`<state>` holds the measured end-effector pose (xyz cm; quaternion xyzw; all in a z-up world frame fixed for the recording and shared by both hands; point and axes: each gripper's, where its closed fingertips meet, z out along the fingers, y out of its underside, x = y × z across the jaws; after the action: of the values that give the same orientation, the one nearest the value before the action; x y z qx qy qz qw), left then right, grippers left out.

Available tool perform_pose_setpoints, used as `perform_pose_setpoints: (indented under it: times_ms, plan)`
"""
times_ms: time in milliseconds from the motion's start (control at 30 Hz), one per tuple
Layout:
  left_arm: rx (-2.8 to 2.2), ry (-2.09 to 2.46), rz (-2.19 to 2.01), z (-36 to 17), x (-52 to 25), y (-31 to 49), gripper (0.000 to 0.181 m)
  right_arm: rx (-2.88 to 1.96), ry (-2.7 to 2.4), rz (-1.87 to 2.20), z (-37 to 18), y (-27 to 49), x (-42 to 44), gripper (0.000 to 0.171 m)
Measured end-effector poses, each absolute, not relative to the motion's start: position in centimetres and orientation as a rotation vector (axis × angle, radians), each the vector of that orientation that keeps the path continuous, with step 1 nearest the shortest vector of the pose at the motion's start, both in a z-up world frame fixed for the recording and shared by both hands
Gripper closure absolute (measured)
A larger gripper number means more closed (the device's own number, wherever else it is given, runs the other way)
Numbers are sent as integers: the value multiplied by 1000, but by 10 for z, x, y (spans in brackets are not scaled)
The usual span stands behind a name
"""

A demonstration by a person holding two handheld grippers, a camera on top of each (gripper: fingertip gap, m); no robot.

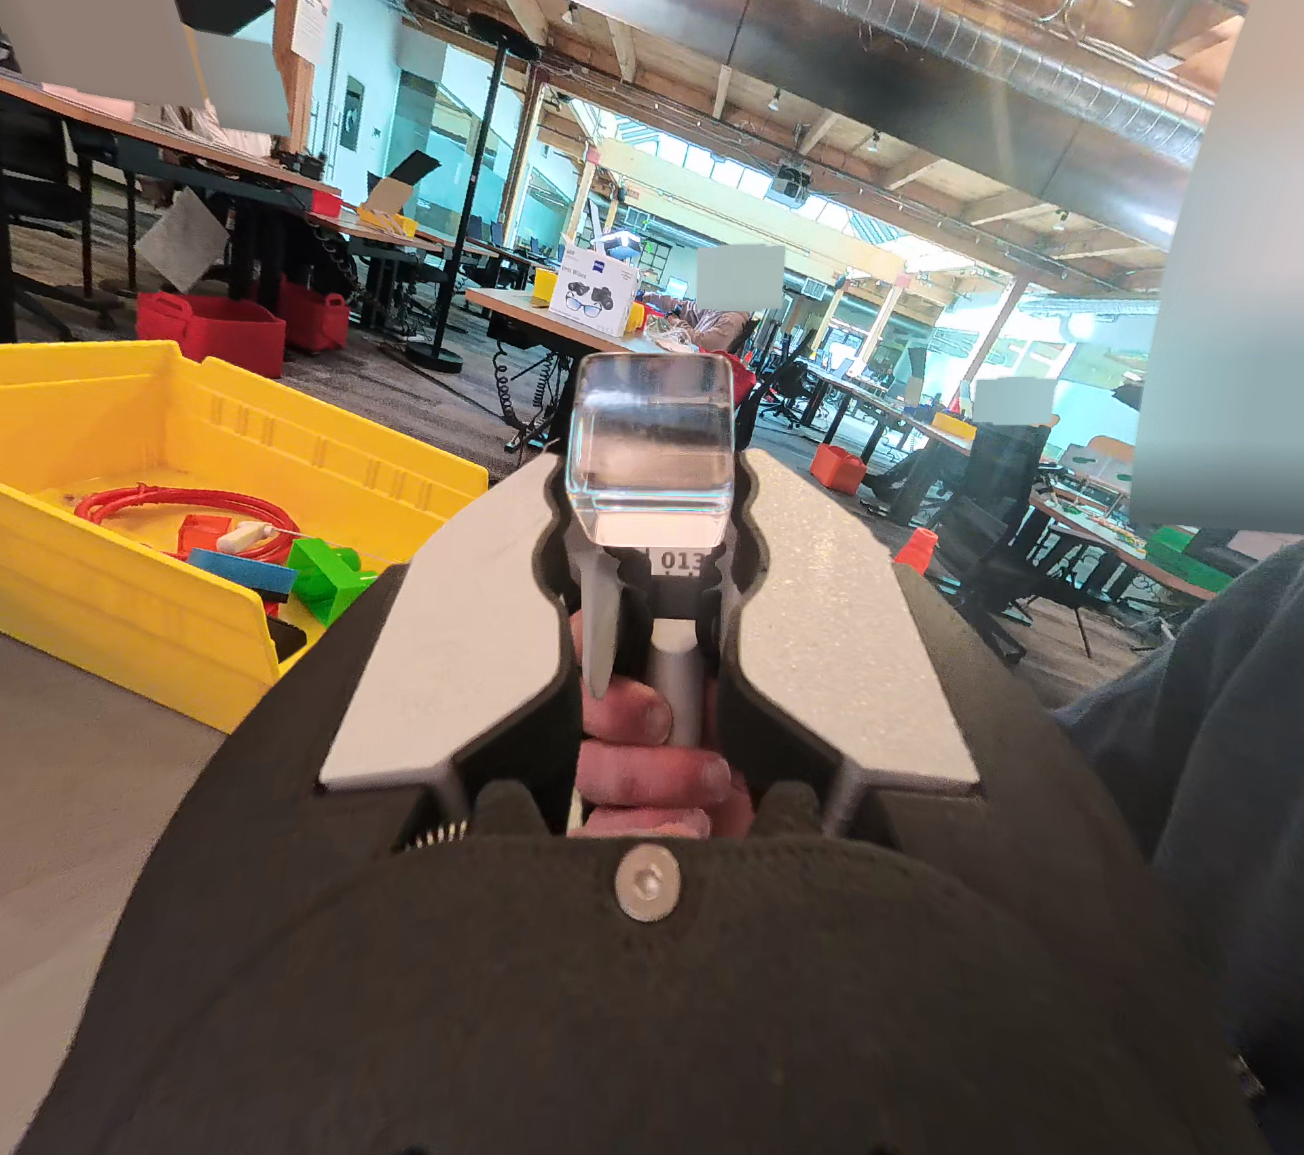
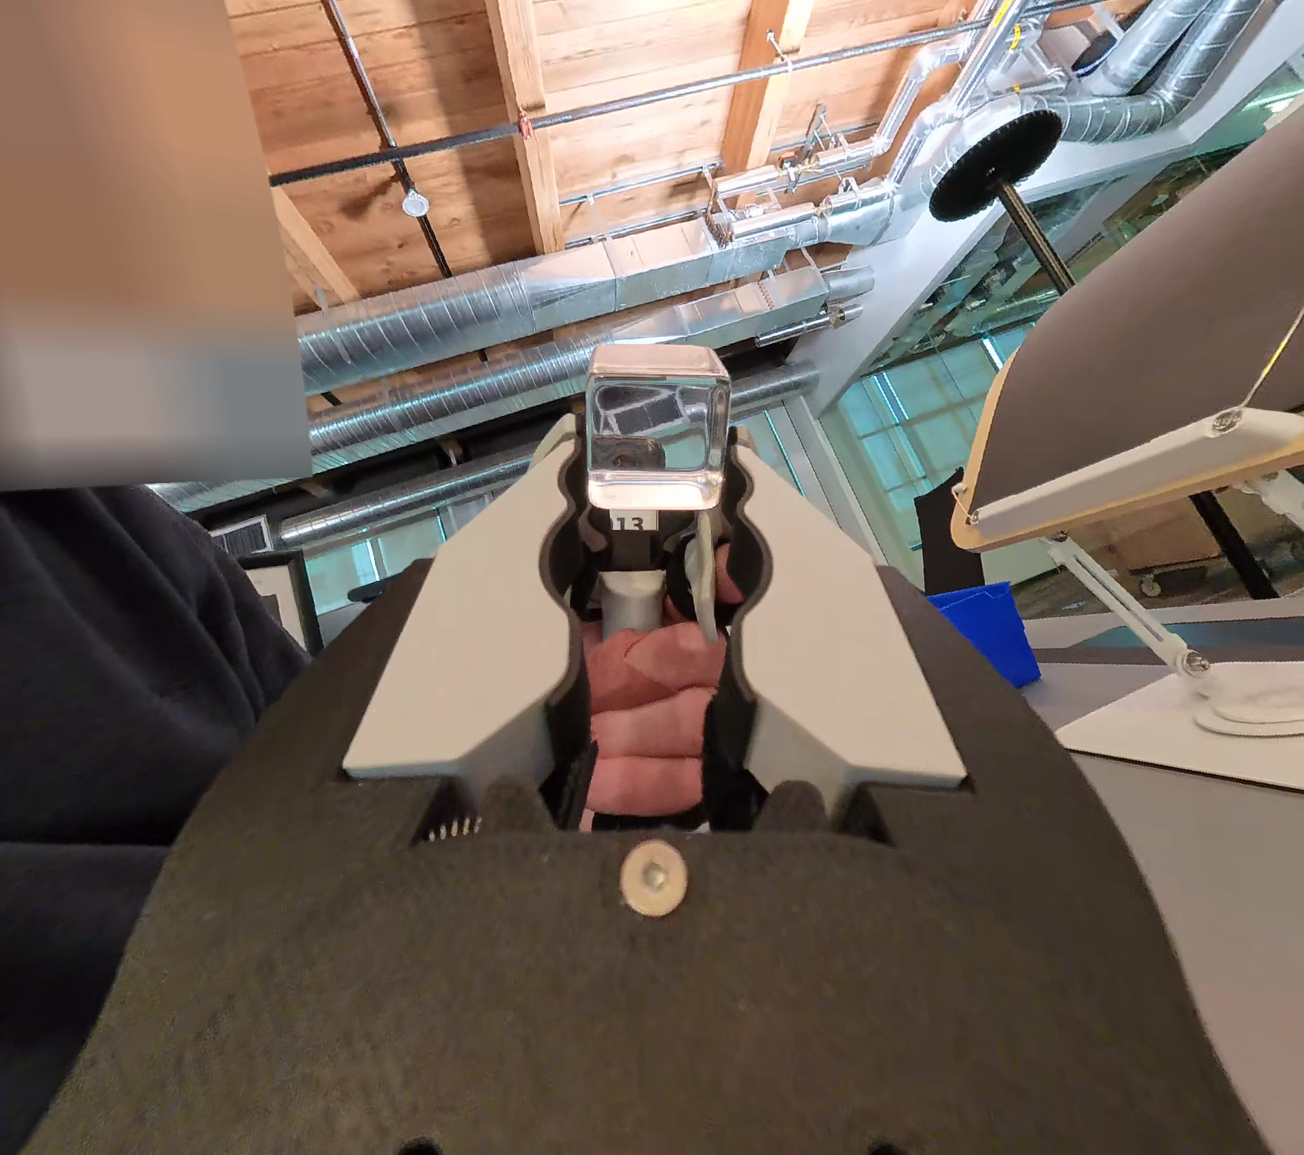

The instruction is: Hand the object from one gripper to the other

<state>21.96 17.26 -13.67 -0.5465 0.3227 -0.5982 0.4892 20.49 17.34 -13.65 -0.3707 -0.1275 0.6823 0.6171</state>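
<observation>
A clear cube [image 1: 649, 436] sits between the fingertips of my left gripper [image 1: 649, 486], whose grey fingers [image 1: 494, 556] press on its two sides. In the right wrist view the same cube [image 2: 656, 422] sits between the fingertips of my right gripper [image 2: 653, 464], whose jaws also close on its sides. The two grippers face each other, raised above the table. Past the cube each view shows the other gripper's silver handle [image 1: 674, 676] [image 2: 628, 606] with a hand around it. The other gripper's fingers are hidden.
A yellow bin [image 1: 141, 613] on the grey table at my left holds a red cable, a green block and a blue piece. At my right are a white desk lamp arm [image 2: 1129, 634], a blue bin [image 2: 988, 634] and white sheets. A dark sleeve [image 2: 106, 662] is close by. Less than 4 cm separates the two grippers' tips.
</observation>
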Motion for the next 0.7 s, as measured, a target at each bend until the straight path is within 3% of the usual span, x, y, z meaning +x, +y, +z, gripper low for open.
perform_pose_setpoints:
  times_ms: [100, 233, 367, 600, 700]
  plan:
    - [-1333, 816, -1413, -136, 218, 172, 138, -877, -320, 1581, -138, 173, 203, 136]
    - [-1370, 892, -1165, -136, 209, 183, 139, -1038, -343, 1471, -139, 184, 215, 110]
    - [-1314, 1071, -733, -136, 202, 188, 138, -1216, -427, 1389, -131, 185, 218, 100]
    - [-1108, 1375, -104, -145, 203, 188, 138, -1458, -583, 1498, -142, 176, 196, 93]
    - [-1010, 1500, 50, -156, 203, 186, 138, -1524, -617, 1557, -153, 176, 190, 98]
